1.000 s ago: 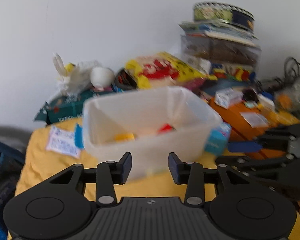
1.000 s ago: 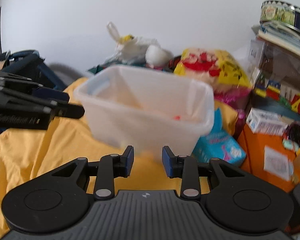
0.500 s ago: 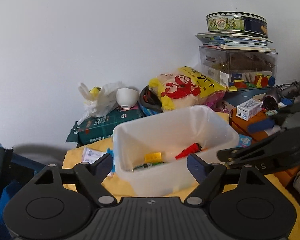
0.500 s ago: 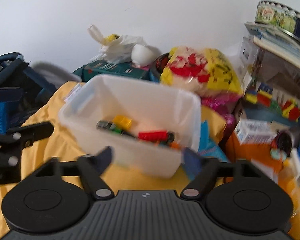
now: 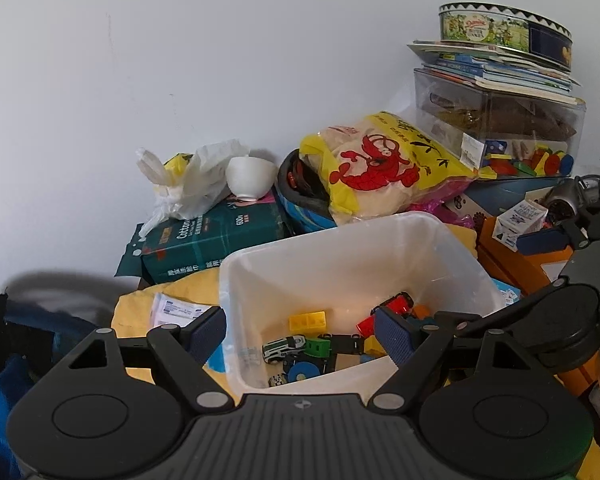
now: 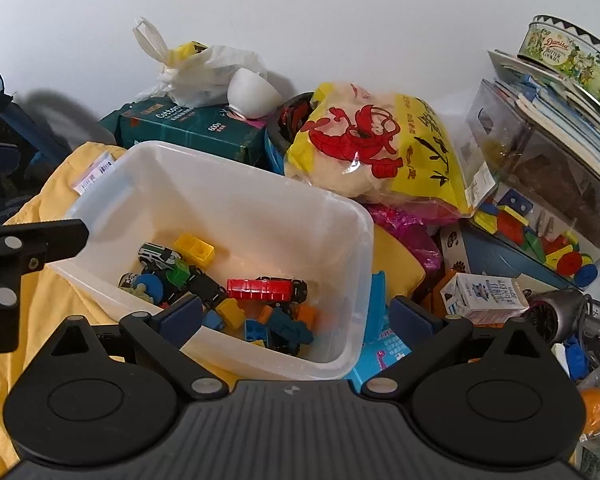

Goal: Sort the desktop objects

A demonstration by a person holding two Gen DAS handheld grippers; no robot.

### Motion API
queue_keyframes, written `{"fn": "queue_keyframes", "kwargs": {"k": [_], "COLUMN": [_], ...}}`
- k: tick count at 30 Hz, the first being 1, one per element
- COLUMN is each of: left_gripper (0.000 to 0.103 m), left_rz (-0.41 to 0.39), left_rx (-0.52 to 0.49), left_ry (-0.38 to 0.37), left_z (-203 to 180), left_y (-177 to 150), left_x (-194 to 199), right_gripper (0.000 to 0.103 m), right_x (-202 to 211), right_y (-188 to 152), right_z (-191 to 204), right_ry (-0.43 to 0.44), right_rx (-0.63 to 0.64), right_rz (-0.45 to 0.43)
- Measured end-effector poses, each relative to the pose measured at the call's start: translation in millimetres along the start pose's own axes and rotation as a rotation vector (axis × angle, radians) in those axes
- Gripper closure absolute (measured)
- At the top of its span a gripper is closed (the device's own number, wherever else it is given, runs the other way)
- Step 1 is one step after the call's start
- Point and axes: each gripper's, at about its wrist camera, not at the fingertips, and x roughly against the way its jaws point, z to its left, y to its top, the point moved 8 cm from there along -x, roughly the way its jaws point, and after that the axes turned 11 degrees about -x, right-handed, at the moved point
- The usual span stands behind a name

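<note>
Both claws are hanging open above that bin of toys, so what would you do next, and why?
Probably swing the right gripper, open and empty, toward the small milk carton lying loose beside the white bin, which already holds toy cars and blocks. The left gripper is empty too.

Both views bright and evenly lit by soft, diffuse light; source not visible; white wall (image 5: 260, 60) uniform, no hot spots. Soft grey shadow on the wall at far left in each view; a faint shadow behind the white plastic bag (image 6: 204, 72). Small glare patches on the yellow crinkled bag (image 6: 380, 148). Focus sharp, no motion blur. Strong fisheye bowing; dark vignette in the corners; tin (image 5: 504, 34) curved near the edge.
</note>
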Motion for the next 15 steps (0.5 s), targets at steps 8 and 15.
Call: {"fn": "queue_keyframes", "kwargs": {"k": [8, 15], "left_gripper": [0.019, 0.019], "left_rz": [-0.009, -0.038], "left_rx": [-0.012, -0.017], "left_ry": [0.011, 0.042], "left_z": [1.3, 4.2], "left_y": [7.6, 9.3], "left_x": [-8.2, -8.9], "right_gripper": [0.001, 0.001], "right_x": [-2.1, -4.1], "right_y": [3.6, 4.9], "right_z": [5.1, 10.0], "right_ry": [0.013, 0.031], "right_rx": [0.018, 0.017], "right_rz": [-0.019, -0.023]}}
